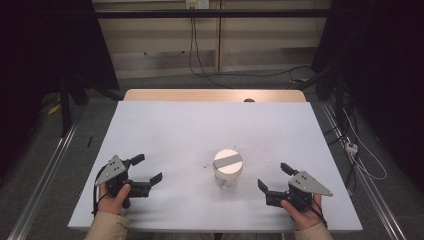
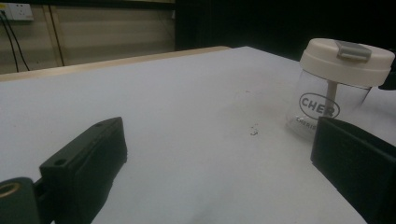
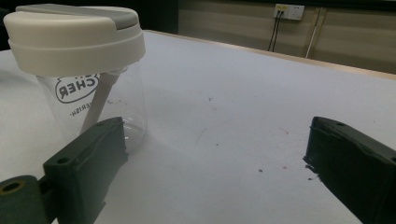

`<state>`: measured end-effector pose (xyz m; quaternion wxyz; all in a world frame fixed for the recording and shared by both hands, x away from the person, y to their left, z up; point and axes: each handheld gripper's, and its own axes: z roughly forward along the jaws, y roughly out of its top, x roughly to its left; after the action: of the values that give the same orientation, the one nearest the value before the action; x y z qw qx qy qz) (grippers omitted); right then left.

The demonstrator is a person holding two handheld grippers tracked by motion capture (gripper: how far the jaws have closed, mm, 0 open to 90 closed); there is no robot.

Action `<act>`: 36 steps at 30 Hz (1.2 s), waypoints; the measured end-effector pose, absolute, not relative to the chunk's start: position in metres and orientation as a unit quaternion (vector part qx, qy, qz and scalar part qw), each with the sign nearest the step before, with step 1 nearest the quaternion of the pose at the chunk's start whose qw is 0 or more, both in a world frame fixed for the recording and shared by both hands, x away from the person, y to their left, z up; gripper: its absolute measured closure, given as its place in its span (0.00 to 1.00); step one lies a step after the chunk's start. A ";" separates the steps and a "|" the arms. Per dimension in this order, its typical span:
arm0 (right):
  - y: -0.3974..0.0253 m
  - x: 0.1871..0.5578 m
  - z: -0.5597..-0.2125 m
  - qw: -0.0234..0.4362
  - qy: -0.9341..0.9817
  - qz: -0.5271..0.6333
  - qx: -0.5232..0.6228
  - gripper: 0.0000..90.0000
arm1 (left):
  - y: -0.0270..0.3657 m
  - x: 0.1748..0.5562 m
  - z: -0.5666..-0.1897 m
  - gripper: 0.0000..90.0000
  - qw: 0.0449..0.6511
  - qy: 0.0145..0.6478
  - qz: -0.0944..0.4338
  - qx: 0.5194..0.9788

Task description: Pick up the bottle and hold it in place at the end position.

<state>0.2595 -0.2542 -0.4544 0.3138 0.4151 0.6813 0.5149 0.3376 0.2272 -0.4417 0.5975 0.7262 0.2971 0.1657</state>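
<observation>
Near the front middle of the counter (image 1: pixel 165 125) stands the jar (image 1: pixel 228 169), a clear container with printed lettering on its wall, closed by a cream lid (image 1: pixel 228 161) that carries a grey flip tab across its top; a pale stem hangs inside from the lid. It sits upright and untouched. At about four o'clock from the jar, near but apart, the right gripper (image 1: pixel 272 176) rests low with its jaws spread wide and nothing between them; in the right gripper view the jar (image 3: pixel 88 79) stands just beyond the left-hand jaw rather than in the gap. At about eight o'clock, farther off, the left gripper (image 1: pixel 148 168) is likewise wide open and empty, the jar (image 2: pixel 337 86) showing off to the right in its view. The likely risk is that a jaw closing from this offset strikes the smooth wall on one side and pushes or tips the light jar instead of clasping it. A grasp on the lid alone could also slip on its rounded rim.
</observation>
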 end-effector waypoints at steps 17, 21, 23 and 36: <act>-0.231 0.268 -0.455 0.283 0.703 0.526 0.386 0.05 | 0.228 0.335 -0.442 0.04 0.596 0.295 0.174 0.726; -0.224 0.271 -0.454 0.273 0.704 0.533 0.381 0.06 | 0.229 0.334 -0.442 0.04 0.595 0.295 0.175 0.727; -0.222 0.272 -0.454 0.270 0.705 0.534 0.381 0.06 | 0.230 0.333 -0.442 0.04 0.597 0.297 0.176 0.724; -0.189 0.281 -0.454 0.246 0.722 0.534 0.364 0.06 | 0.228 0.333 -0.444 0.04 0.592 0.297 0.171 0.729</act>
<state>0.2812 -0.1886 -0.4541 0.2460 0.3644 0.7221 0.5342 0.3335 0.2277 -0.4437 0.5920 0.7295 0.2966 0.1715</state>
